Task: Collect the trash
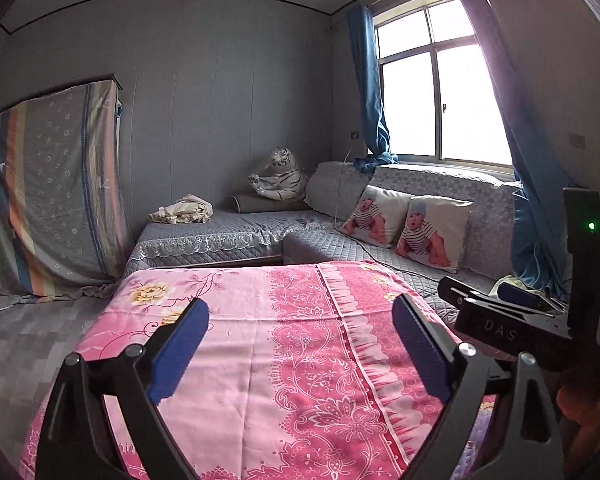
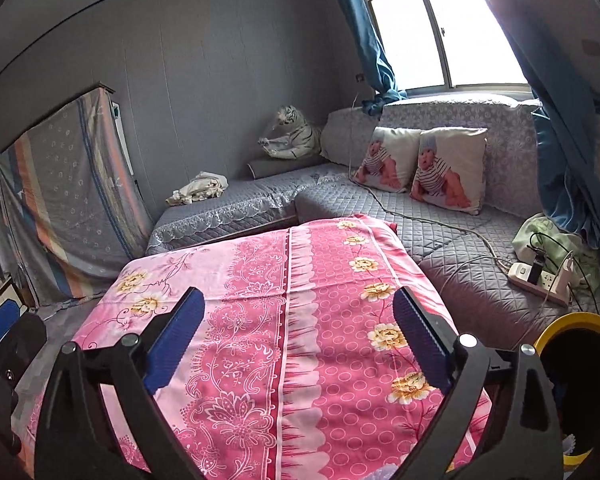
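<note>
Ahead of you a pink flowered cloth (image 1: 260, 344) covers the table, its top bare between your fingers. Beyond it at twelve o'clock runs a grey sofa (image 1: 420, 256) with two baby-print cushions (image 2: 420, 164), a toy tiger (image 1: 278, 180) in the corner and a crumpled cloth (image 1: 184, 210) at eleven. At three o'clock in the right wrist view a power strip (image 2: 538, 280) with cables lies on the sofa, and a yellow-rimmed bin (image 2: 572, 392) stands just beside your right gripper (image 2: 300, 344). No trash shows on the table; what the bin holds, you cannot tell. Both the right and the left gripper (image 1: 300, 348) hover over the cloth, pointing slightly down, jaws spread wide, nothing between them.
</note>
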Demonstrator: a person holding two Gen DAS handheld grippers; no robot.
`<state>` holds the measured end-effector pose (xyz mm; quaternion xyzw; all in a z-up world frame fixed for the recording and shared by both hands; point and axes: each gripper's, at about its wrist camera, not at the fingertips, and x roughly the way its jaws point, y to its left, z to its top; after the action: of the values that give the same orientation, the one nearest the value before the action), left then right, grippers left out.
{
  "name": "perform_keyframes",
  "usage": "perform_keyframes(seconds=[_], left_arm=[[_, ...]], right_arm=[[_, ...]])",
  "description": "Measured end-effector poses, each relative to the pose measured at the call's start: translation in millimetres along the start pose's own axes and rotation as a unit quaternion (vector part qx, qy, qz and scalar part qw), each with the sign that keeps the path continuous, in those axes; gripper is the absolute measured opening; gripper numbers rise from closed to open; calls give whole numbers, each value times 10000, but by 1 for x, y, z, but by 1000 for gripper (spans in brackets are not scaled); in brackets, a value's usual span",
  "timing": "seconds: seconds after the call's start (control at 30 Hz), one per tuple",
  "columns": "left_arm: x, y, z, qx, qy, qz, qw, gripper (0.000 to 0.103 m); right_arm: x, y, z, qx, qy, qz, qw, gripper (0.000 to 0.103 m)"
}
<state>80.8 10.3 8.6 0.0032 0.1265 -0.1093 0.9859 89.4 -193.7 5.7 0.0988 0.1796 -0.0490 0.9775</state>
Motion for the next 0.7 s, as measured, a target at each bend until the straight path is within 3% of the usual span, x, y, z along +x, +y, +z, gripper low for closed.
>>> perform_keyframes(seconds=[0.23,0.7], left_arm=[[-24,-1,2,-165,-284,94,9994,95],[-46,-5,8,-217,-673,344,9969,95]], right_arm=[[-37,5,2,-176,-670,-396,9968,95],[-56,15,-1,-204,-849,-241,9959,95]])
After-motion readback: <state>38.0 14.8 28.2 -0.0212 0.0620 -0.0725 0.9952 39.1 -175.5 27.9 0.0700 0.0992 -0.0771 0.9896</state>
